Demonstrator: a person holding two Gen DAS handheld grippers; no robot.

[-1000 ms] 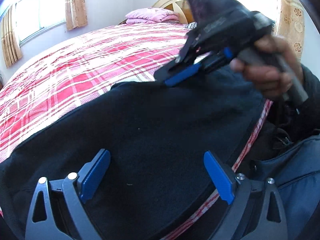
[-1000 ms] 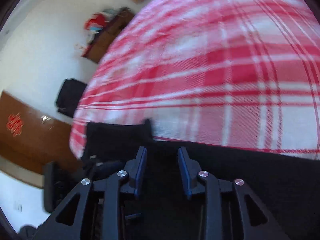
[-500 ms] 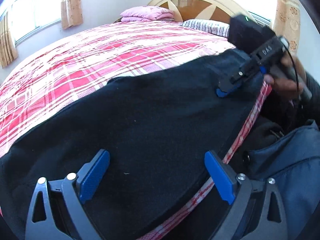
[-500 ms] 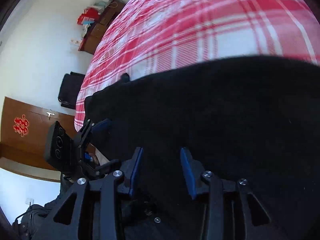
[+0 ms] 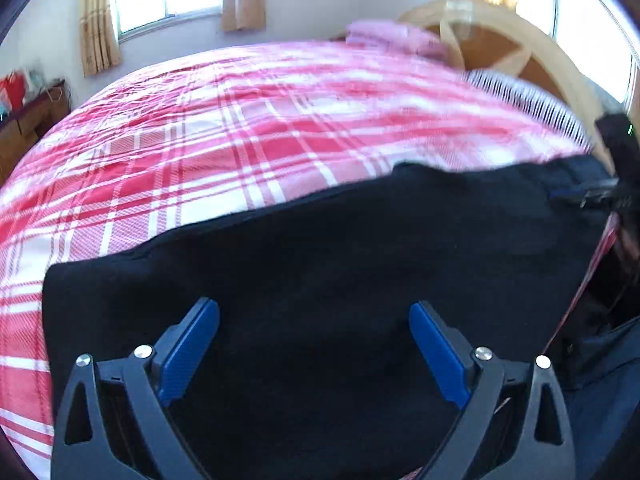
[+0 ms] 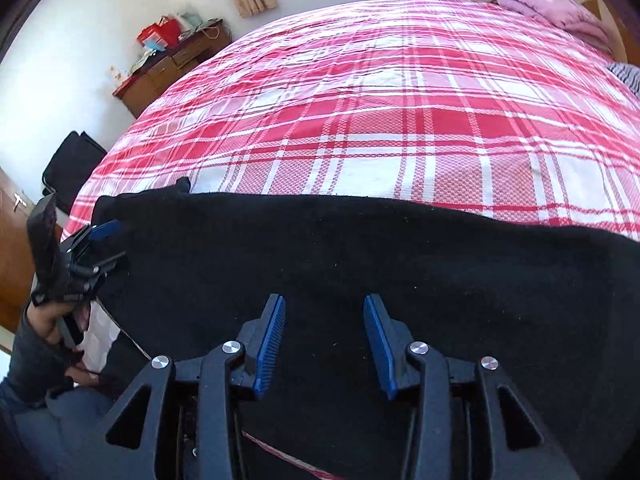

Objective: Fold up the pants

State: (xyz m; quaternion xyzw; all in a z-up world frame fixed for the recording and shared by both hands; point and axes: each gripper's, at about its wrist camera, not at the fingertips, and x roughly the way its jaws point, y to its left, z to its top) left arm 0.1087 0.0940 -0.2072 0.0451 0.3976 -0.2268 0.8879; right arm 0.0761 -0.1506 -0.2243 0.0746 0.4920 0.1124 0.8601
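Note:
Black pants point(image 5: 340, 264) lie spread in a long band along the near edge of the red plaid bed point(image 5: 240, 132). My left gripper point(image 5: 312, 306) hovers over their left part, jaws wide open with only cloth beneath. In the right wrist view the pants point(image 6: 360, 248) fill the foreground. My right gripper point(image 6: 324, 300) is above them and its jaws are opening, with nothing pinched between the blue pads. The right gripper point(image 5: 568, 196) shows blurred at the pants' far right end. The left gripper point(image 6: 114, 244), held by a hand point(image 6: 44, 320), sits at their left end.
A folded pink blanket point(image 6: 552, 8) and a striped pillow point(image 5: 528, 100) lie by the wooden headboard point(image 5: 500, 44). A dresser point(image 6: 168, 68) with red bags stands by the far wall, with a black chair point(image 6: 68, 164) beside the bed. The person's dark clothing point(image 5: 600, 380) is at the bed's edge.
The right gripper has swung from the middle of the pants out to their right end, and its jaws have widened. The left gripper has shifted toward the left end, still open.

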